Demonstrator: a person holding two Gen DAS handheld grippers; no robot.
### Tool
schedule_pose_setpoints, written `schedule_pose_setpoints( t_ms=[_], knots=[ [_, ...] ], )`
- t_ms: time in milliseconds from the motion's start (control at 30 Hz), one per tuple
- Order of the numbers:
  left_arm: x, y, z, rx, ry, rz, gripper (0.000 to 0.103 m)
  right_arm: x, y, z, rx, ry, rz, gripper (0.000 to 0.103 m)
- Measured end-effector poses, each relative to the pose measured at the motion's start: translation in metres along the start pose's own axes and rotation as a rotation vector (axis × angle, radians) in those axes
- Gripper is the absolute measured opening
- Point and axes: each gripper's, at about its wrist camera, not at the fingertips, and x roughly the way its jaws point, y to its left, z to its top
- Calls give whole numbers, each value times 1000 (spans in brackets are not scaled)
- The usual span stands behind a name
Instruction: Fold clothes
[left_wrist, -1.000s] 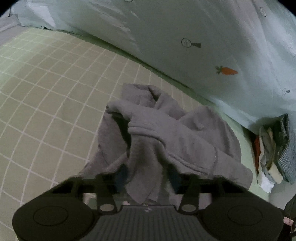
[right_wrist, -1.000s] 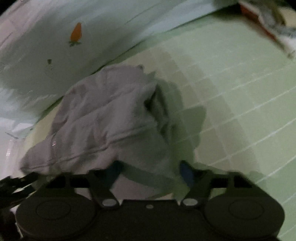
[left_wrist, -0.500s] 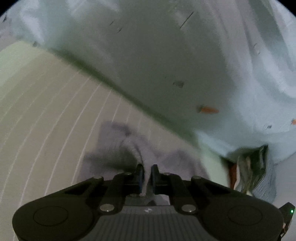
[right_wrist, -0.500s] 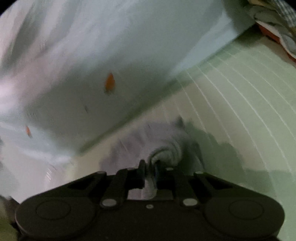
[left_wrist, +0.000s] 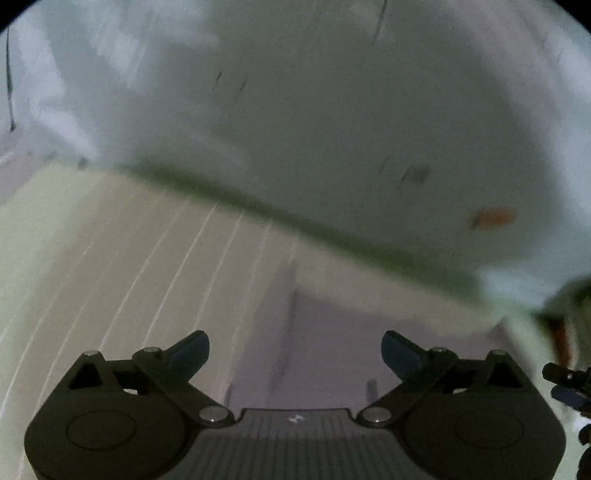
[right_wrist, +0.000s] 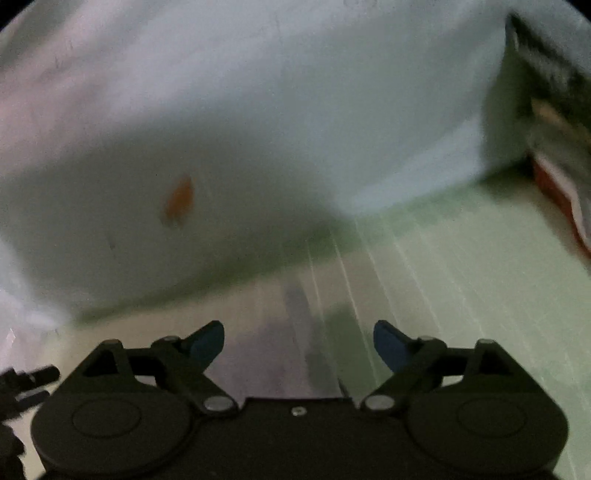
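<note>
Both our left gripper (left_wrist: 294, 350) and right gripper (right_wrist: 298, 341) have just sprung wide, empty above the blurred grey garment (left_wrist: 354, 343) near the bed's (left_wrist: 110, 266) quilt-side edge.

Our left gripper (left_wrist: 294, 352) and right gripper (right_wrist: 298, 343) both tilt downward, jaws spread wide after just opening, with nothing pressed between their blue pads.

Bed sheet (left_wrist: 110, 266) open toward left edge; quilt (left_wrist: 332, 129) walls off far edge; clothes pile (right_wrist: 554, 140) blocks right corner.
</note>
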Motion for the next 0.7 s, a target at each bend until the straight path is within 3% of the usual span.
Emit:
schedule_pose_setpoints(
  t_ms=[100, 233, 433, 600, 700],
  knots=[
    [11, 10, -17, -7, 75, 7, 99, 19, -10, -26, 15, 124, -29, 89],
    [20, 13, -29, -13, 95, -18, 99, 35, -16, -45, 74, 184, -5, 94],
    [40, 6, -25, 4, 112, -81, 99, 46, -10, -48, 80, 178, 46, 101],
    [53, 2, -28, -56, 101, -105, 103, 63, 13, -43, 6, 190, 76, 103],
    [51, -4, -32, -51, 84, -105, 102, 69, 28, -45, -37, 176, 43, 103]
  ],
)
